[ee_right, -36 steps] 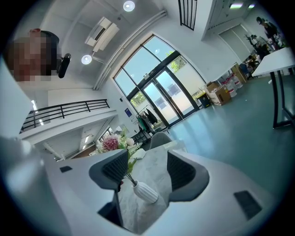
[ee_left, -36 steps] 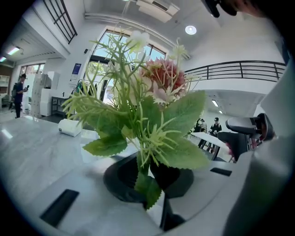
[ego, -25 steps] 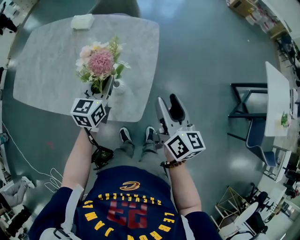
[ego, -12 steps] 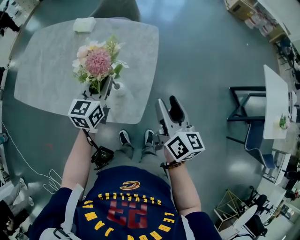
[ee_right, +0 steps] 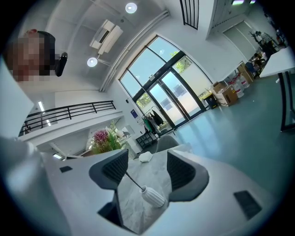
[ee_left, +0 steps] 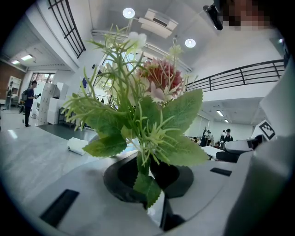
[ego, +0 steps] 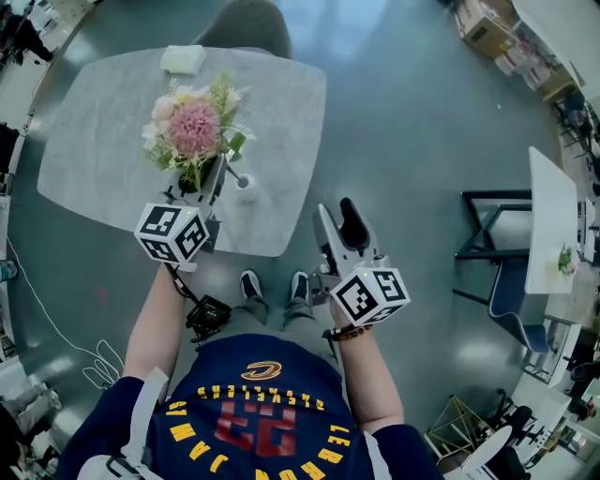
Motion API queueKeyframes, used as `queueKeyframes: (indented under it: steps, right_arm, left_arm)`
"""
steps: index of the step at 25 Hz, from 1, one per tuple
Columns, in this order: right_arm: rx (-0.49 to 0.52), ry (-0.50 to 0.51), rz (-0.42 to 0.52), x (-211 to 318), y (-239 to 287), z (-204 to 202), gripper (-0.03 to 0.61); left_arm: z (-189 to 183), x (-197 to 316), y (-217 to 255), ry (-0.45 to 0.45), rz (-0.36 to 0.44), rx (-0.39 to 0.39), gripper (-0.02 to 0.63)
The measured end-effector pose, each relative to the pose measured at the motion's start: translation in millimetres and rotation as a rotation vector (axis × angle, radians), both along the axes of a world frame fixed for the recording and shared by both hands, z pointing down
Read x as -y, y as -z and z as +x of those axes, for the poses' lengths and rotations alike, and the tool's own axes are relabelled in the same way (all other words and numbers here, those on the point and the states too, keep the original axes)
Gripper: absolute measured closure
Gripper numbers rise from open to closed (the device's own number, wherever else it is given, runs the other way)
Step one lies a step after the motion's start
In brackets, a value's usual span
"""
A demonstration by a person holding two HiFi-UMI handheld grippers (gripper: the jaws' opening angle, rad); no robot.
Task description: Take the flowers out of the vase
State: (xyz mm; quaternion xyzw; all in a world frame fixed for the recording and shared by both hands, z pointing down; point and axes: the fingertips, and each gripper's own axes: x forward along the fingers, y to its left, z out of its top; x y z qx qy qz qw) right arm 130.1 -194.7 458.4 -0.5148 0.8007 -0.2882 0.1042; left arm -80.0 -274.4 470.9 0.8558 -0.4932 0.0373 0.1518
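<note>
Head view: the left hand-held gripper point(ego: 214, 171) has raised the flowers point(ego: 192, 129); one thin stem point(ego: 234, 170) still reaches the vase point(ego: 244, 181) by the worktop's point(ego: 103, 150) near edge.

Left gripper view: its jaws are clamped on the flowers.

Right gripper view: the right hand-held gripper point(ee_right: 147, 168) stands apart, empty.

The removal looks nearly done.

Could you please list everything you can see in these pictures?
flowers: one bunch, pink and green, held over table
vase: one, white, on table near its edge, thin stem in it
packet: one, white, table's far edge
table: one, grey
chair: one, grey, beyond table
left gripper: one, grey, shut on flowers
right gripper: one, grey, open, empty, off table's near edge
shoes: two, black, on floor
</note>
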Motion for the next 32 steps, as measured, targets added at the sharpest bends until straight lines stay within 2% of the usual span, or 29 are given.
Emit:
queueKeyframes:
  steps: [11, 16, 24, 32]
  right_arm:
    - [-0.012, 0.018, 0.02, -1.7, 14.9, 9.4, 0.318]
    - [-0.018, 0.009, -0.024, -5.2, 9.0, 15.6, 0.318]
    - [-0.048, 0.016, -0.022, -8.8, 20.3, 20.6, 0.319]
    - [-0.053, 0.038, 0.078, 10.4, 57.7, 30.8, 0.319]
  left_arm:
    - [1.2, -9.8, 30.0, 0.03, 0.037, -0.041, 0.574]
    - [-4.2, -19.2, 44.8, 0.05, 0.051, -0.064, 0.573]
    - [-12.9, -33.0, 72.4, 0.087, 0.067, -0.142, 0.572]
    - [-6.7, -34.3, 97.4, 0.119, 0.113, -0.184, 0.572]
